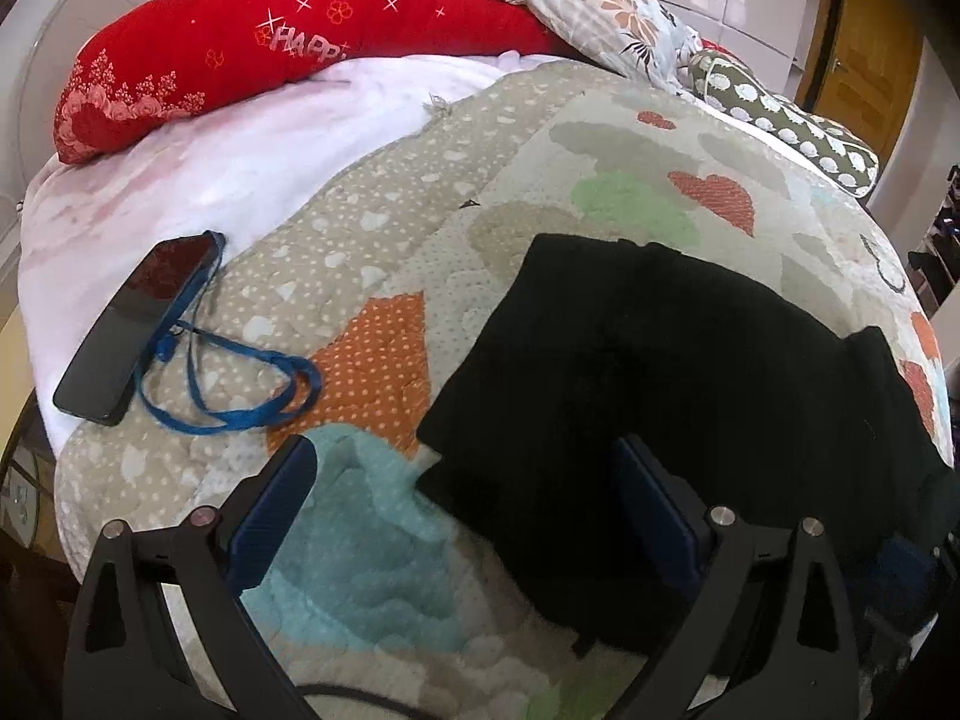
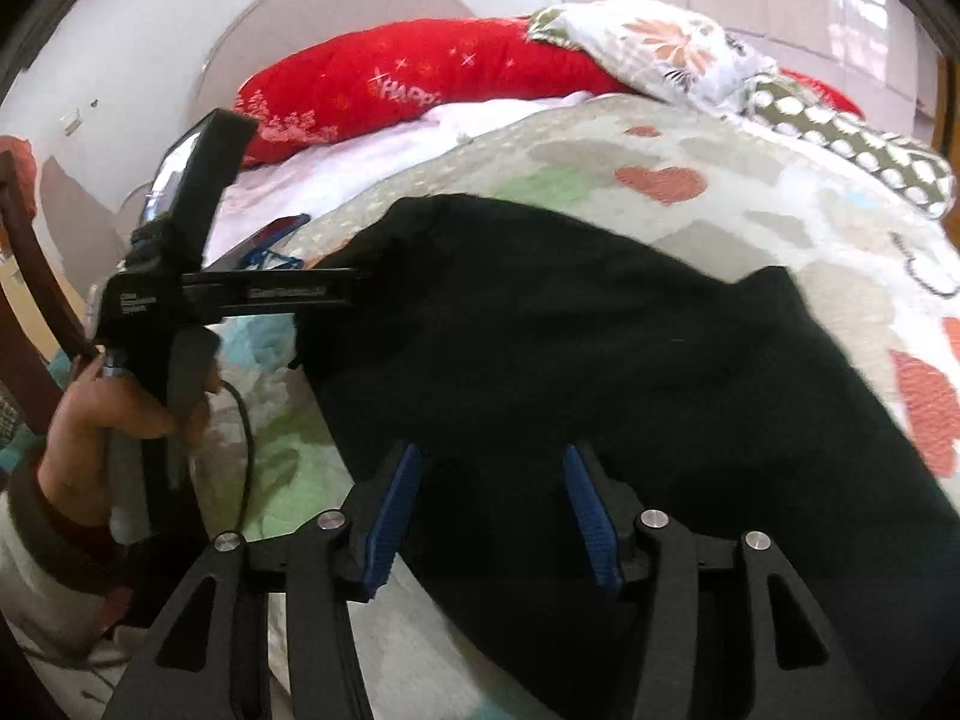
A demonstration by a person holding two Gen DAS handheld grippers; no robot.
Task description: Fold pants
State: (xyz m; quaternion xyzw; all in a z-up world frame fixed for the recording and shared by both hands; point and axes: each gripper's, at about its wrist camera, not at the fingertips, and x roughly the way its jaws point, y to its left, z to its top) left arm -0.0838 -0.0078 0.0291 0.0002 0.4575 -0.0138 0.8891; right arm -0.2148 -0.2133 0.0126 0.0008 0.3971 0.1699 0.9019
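1. Only the right wrist view showed the person's left hand (image 2: 114, 414) gripping the left gripper (image 1: 462, 510); only the left view showed the whole phone (image 1: 138, 324) and its blue lanyard (image 1: 240, 384).
2. The black pants (image 2: 570, 348) lay folded on the bed (image 1: 372, 228), their near edge cut off.
3. The right gripper (image 2: 489, 510) had its fingers spread, empty, over the pants; the left's were spread wide, empty.

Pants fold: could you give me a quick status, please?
Left claw open, empty. Right claw open over pants. Phone and lanyard lie apart, left.
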